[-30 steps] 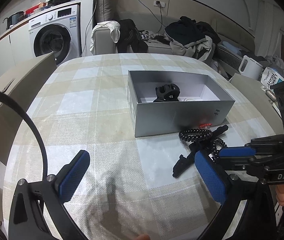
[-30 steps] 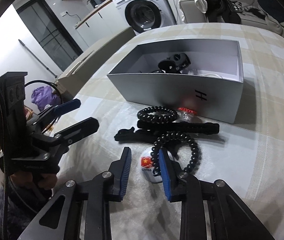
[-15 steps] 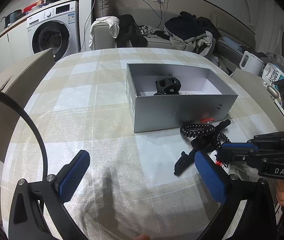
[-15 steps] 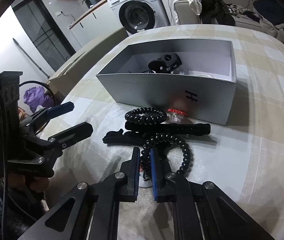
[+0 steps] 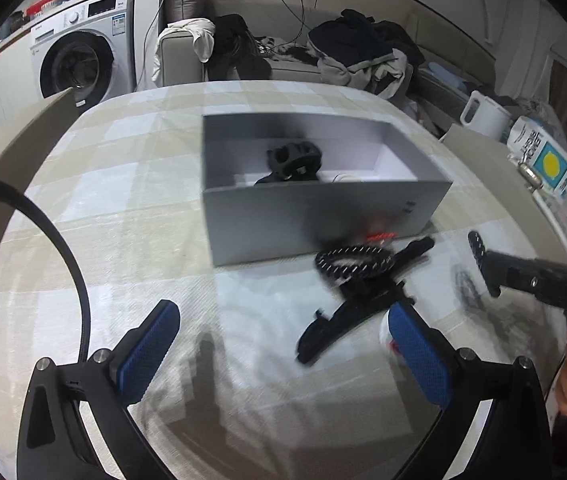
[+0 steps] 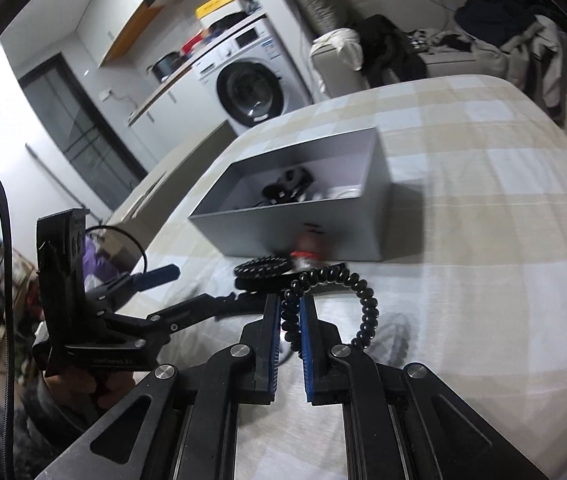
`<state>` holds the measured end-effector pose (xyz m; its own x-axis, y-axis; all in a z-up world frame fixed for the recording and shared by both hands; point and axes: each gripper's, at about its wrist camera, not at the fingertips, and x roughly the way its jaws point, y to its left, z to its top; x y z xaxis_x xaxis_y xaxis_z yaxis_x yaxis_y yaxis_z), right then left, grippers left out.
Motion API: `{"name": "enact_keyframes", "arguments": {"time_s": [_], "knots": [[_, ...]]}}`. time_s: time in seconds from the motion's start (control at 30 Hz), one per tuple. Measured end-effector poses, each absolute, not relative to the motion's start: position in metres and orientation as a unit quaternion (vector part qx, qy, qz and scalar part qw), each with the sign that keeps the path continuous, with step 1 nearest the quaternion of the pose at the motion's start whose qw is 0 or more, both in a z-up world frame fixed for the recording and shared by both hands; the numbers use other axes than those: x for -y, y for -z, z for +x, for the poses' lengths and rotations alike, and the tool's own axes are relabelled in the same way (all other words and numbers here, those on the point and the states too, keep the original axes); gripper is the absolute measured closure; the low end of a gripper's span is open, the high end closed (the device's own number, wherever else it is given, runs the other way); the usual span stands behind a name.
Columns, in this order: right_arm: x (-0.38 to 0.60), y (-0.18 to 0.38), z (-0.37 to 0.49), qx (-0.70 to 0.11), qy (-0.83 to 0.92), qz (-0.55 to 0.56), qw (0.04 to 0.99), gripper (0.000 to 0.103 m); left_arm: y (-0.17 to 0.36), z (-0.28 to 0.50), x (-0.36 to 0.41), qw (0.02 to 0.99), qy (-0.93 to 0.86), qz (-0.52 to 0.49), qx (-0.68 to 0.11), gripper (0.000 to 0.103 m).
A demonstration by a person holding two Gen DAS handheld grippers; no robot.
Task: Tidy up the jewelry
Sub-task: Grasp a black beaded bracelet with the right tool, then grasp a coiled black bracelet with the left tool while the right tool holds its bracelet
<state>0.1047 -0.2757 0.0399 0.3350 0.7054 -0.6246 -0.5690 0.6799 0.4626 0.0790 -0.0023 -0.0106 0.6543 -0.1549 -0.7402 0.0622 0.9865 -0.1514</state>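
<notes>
In the left wrist view, the left gripper (image 5: 283,354) is being held spread wide and empty over the checked tablecloth (image 5: 123,208), its blue pads (image 5: 145,354) well apart. At twelve o'clock from it, an open grey box (image 5: 315,224) is being used as the container; a black claw clip (image 5: 293,158) is lying inside it, with something pale beside that clip, too small to name. Just in front of the box, at one o'clock, a coiled black hair tie (image 5: 353,262), a long black clip (image 5: 363,300) and a small red-topped item (image 5: 379,236) are waiting on the cloth, though the blur is making details uncertain. The right gripper (image 5: 479,256) is being brought in from three o'clock. In the right wrist view, the right gripper (image 6: 290,322) is being pressed together on a black beaded bracelet (image 6: 357,296), whose free loop is arching to one o'clock and appears lifted clear of the cloth. The box (image 6: 315,232) is sitting at twelve o'clock, the clip (image 6: 289,184) and a pale ring-like piece (image 6: 341,192) being visible within. The step in hand is judged to be the carrying of the bracelet; the next move is calling for it to be raised over the near wall and released inside.
</notes>
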Motion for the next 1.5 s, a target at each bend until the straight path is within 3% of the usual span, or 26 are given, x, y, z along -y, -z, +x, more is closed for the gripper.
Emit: {"name": "enact_keyframes", "arguments": {"time_s": [0.2,0.3,0.67,0.9,1.27,1.5], "knots": [[0.286,-0.036,0.11,-0.425,-0.379,0.092,0.817,0.094,0.01,0.095,0.01,0.897,0.1,-0.092,-0.422,0.008],[0.287,-0.035,0.111,-0.426,-0.382,0.095,0.815,0.094,0.009,0.103,0.014,0.893,0.109,-0.102,-0.425,0.018],[0.289,-0.031,0.12,-0.43,-0.386,0.099,0.81,0.094,0.014,0.114,0.021,0.877,0.13,-0.122,-0.447,0.028],[0.289,-0.031,0.121,-0.43,-0.387,0.1,0.809,0.094,0.019,0.117,0.019,0.866,0.136,-0.132,-0.462,0.058],[0.285,-0.032,0.121,-0.429,-0.388,0.097,0.81,0.094,0.011,0.103,0.016,0.877,0.135,-0.12,-0.445,0.071],[0.284,-0.038,0.117,-0.422,-0.392,0.098,0.812,0.094,-0.003,0.088,0.015,0.893,0.131,-0.103,-0.418,0.071]]}}
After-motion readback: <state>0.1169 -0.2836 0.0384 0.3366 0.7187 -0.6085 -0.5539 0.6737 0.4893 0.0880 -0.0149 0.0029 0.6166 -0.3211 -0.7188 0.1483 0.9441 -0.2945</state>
